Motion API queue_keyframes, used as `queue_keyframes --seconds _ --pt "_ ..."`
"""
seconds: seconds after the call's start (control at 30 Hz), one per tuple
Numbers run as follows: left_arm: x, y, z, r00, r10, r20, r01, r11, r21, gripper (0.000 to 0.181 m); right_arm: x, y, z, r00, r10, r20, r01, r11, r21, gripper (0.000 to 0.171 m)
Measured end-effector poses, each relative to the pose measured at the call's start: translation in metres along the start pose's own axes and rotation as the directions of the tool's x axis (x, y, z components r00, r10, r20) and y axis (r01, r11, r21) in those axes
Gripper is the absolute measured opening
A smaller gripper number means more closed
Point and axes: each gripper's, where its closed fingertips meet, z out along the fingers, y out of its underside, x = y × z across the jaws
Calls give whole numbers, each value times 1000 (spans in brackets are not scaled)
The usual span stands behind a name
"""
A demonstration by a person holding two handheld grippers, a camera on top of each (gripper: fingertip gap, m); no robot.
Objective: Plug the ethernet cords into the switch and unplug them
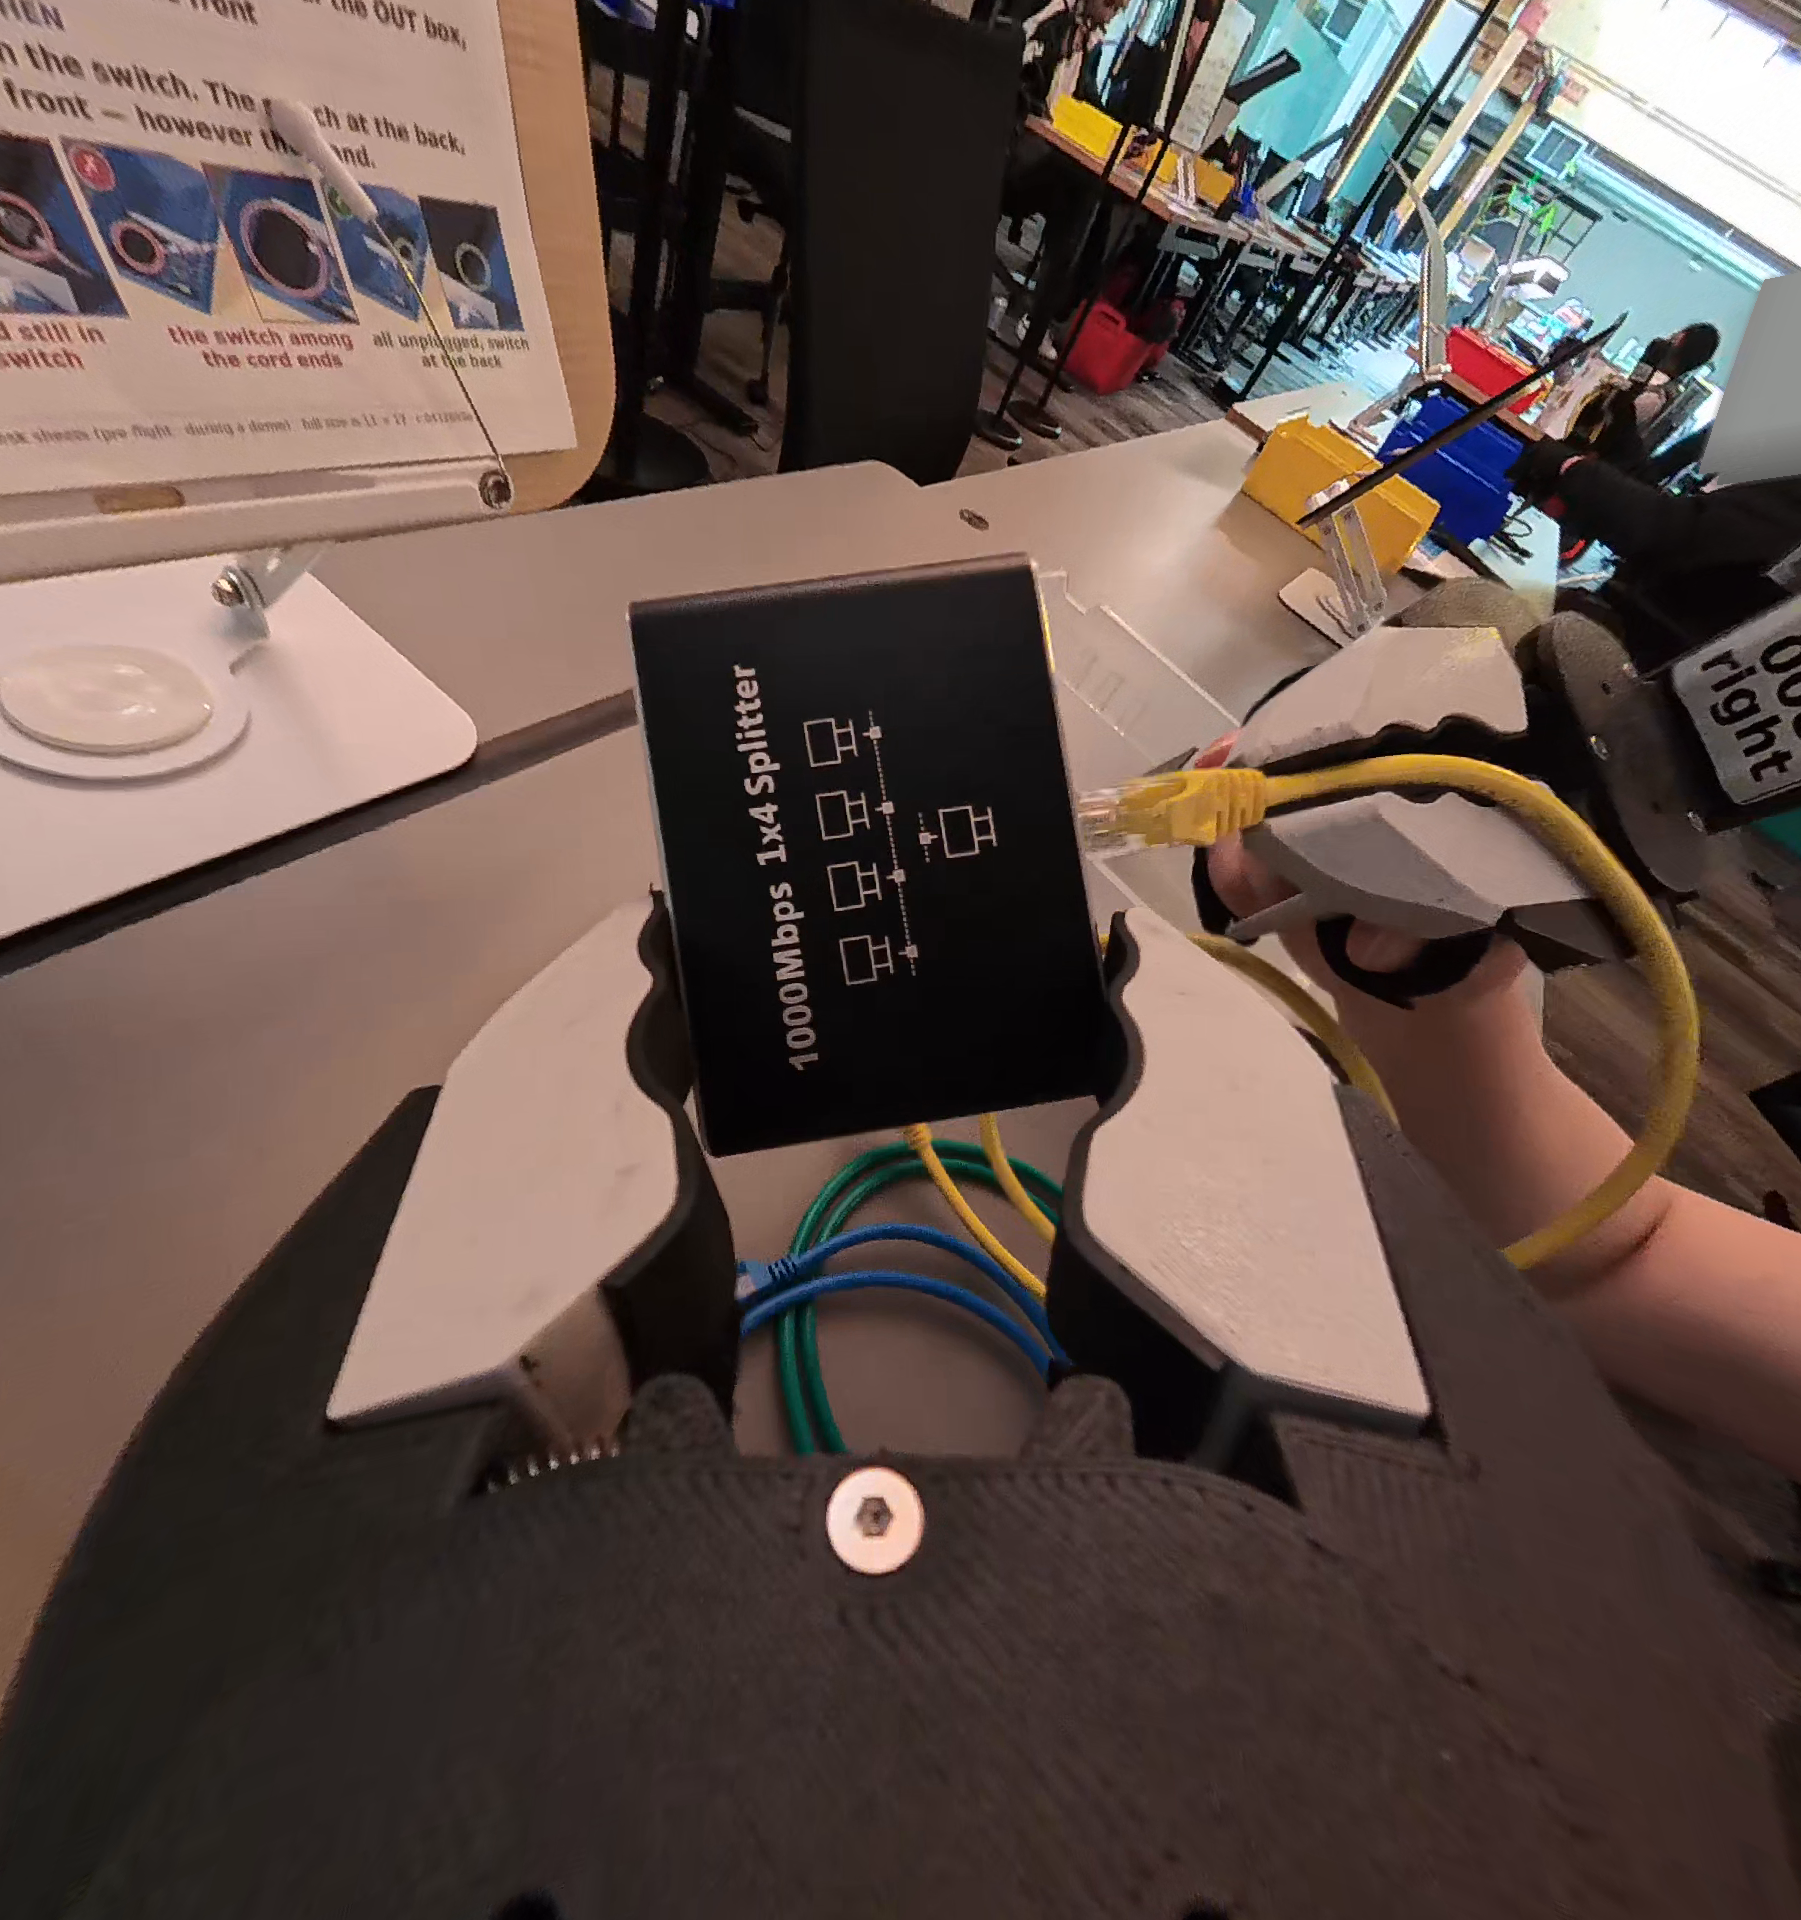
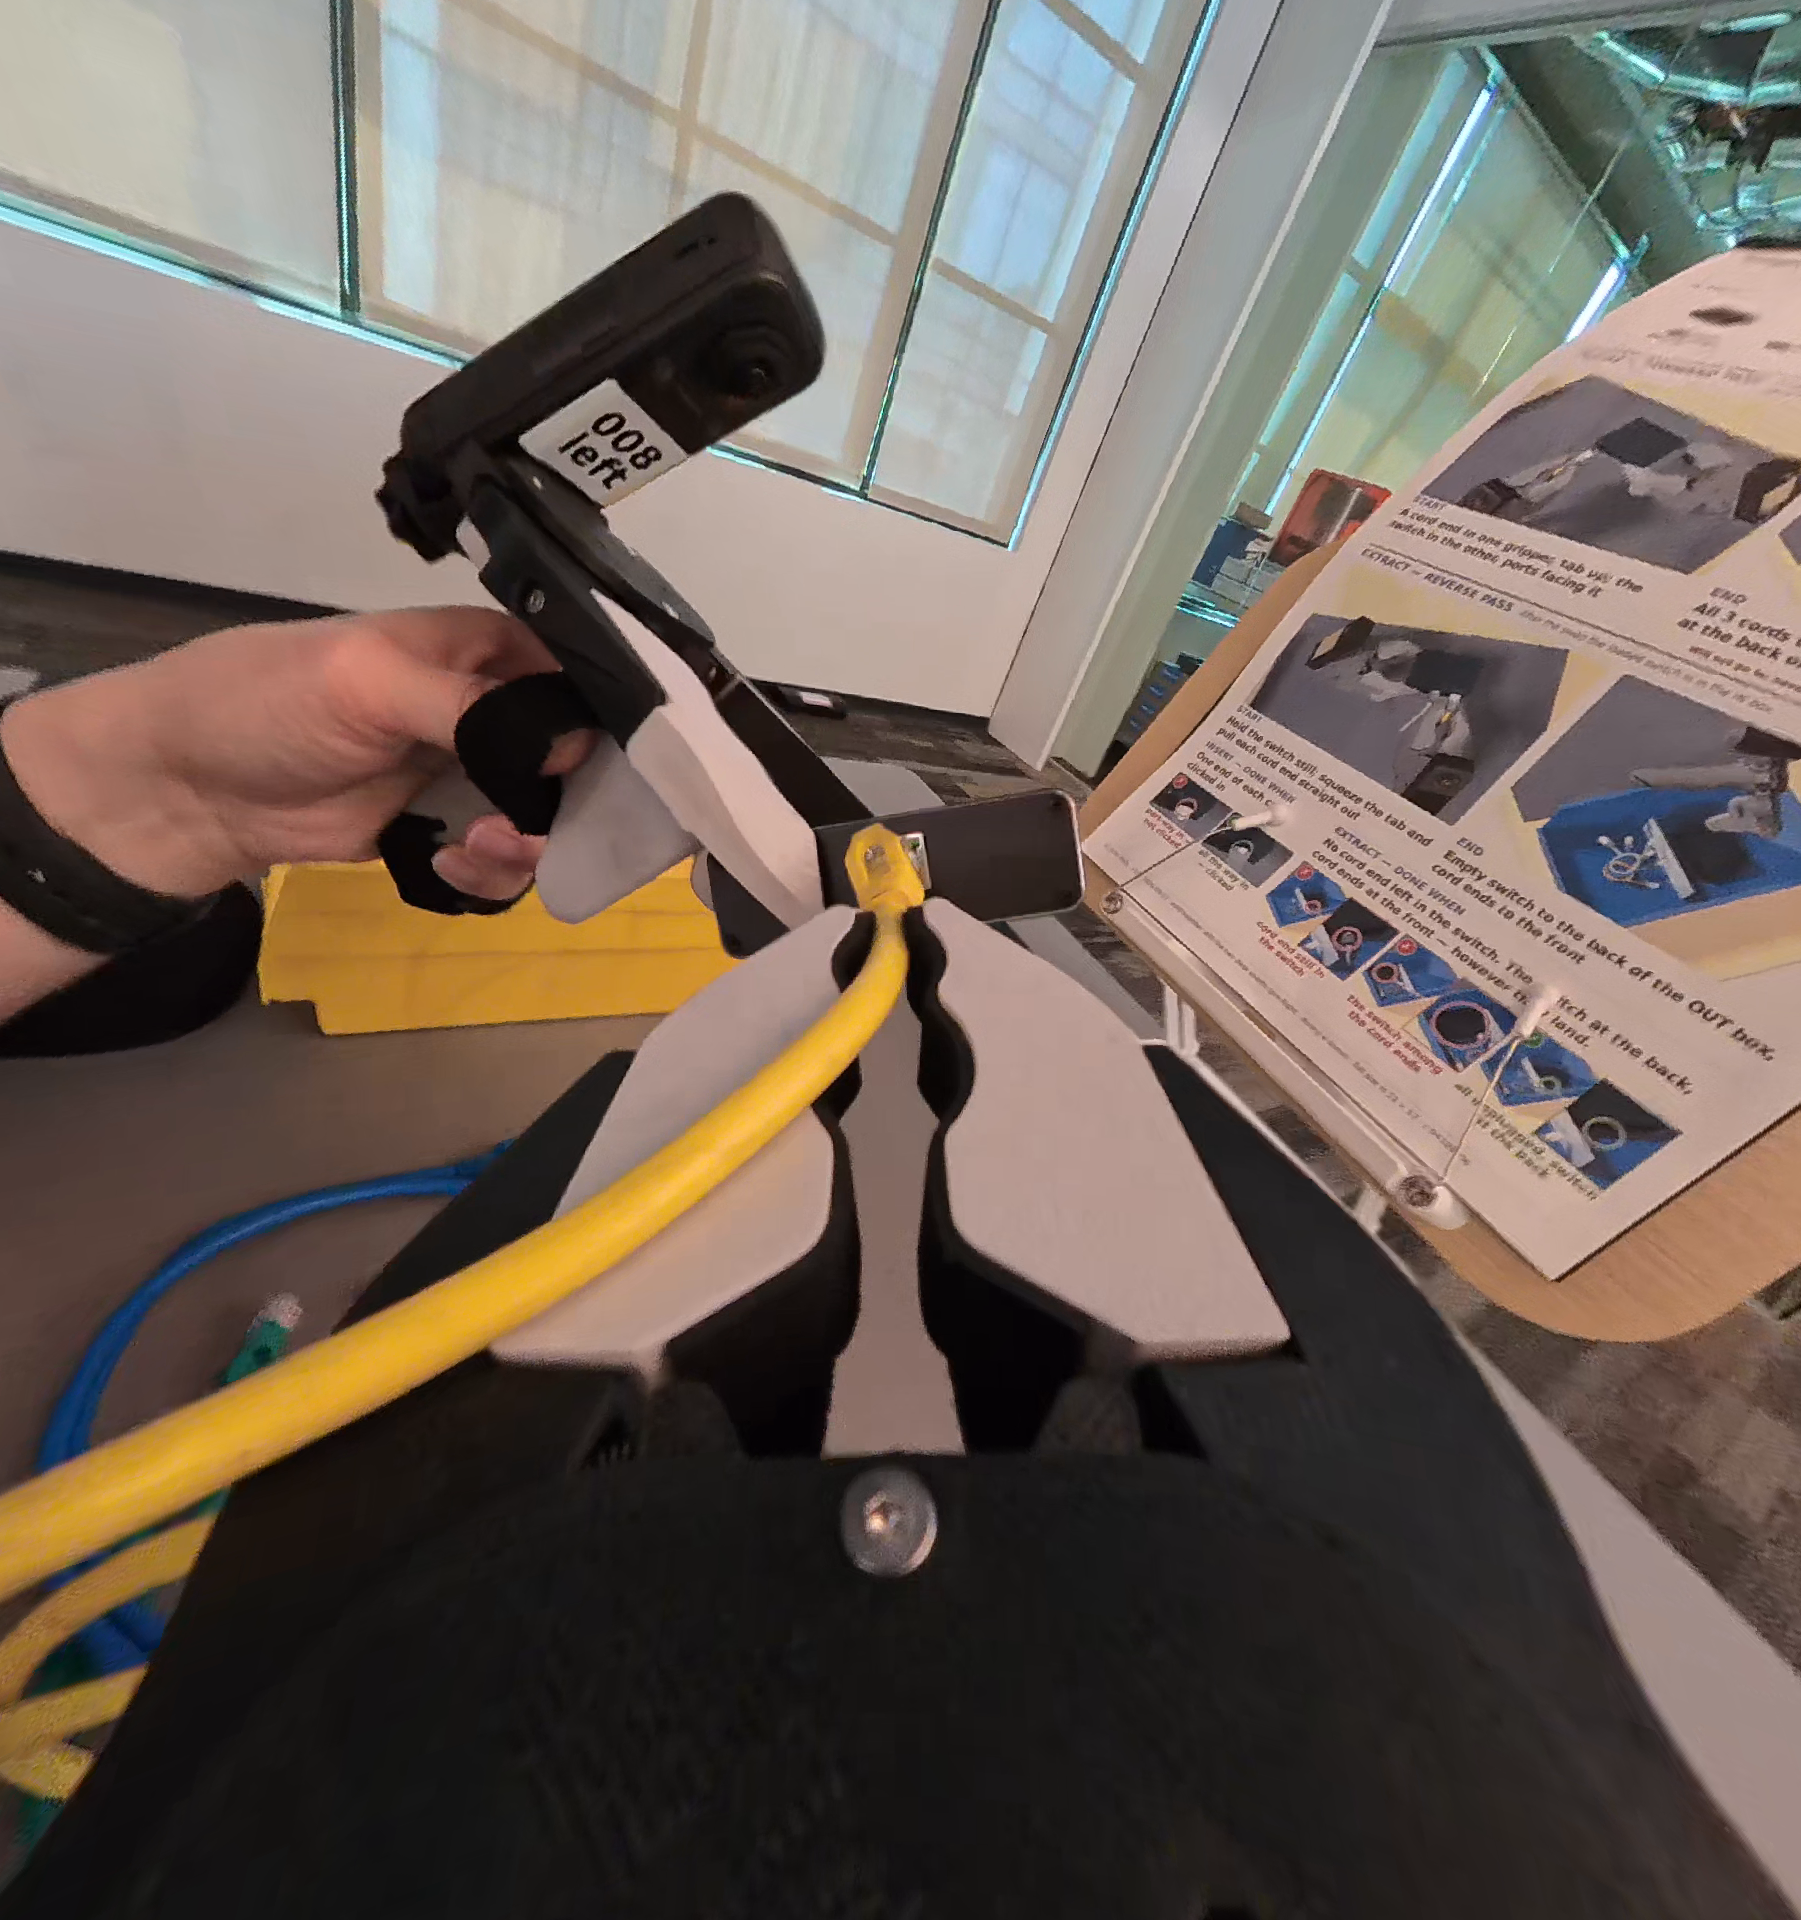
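Meanwhile, yellow plug (image 1: 1166, 808) beside switch (image 1: 875, 852).

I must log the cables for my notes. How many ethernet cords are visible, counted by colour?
Yellow cords: 1 is clear, with one plug held in the right gripper beside the switch; whether the yellow strands under the switch belong to the same cord cannot be told.
Blue cords: 1
Green cords: 1
Total: 3 cords at least.

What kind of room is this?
Probably a workshop or lab in an office building. Long rows of worktables stretch back, with yellow and blue parts bins, and an instruction sheet stands on the grey table.
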Motion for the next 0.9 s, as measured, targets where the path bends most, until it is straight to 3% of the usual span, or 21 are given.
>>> queue_keyframes --seconds 0.17,0.33,0.47,0.57,0.67,0.9 --pt "4 -12 -1 999 14 29 -16 997 72 76 6 -6 -2 986 167 -9 -166 986 24 7" --pt "11 -18 -2 1000 8 3 -8 993 120 76 6 -13 -3 988 141 -57 -139 990 29 7" --pt "14 -23 -7 986 139 96 -150 981 125 76 3 -16 -3 987 151 -54 -149 988 38 7" --pt "15 -24 -9 958 225 177 -246 963 107 76 1 -13 -3 995 74 -70 -74 997 6 7" --pt "25 -28 -12 976 197 89 -210 964 163 76 -4 -26 -7 994 98 -45 -96 994 61 7" --pt "26 -30 -14 955 258 148 -282 945 168 75 -4 -24 -7 996 72 -58 -71 997 14 7"
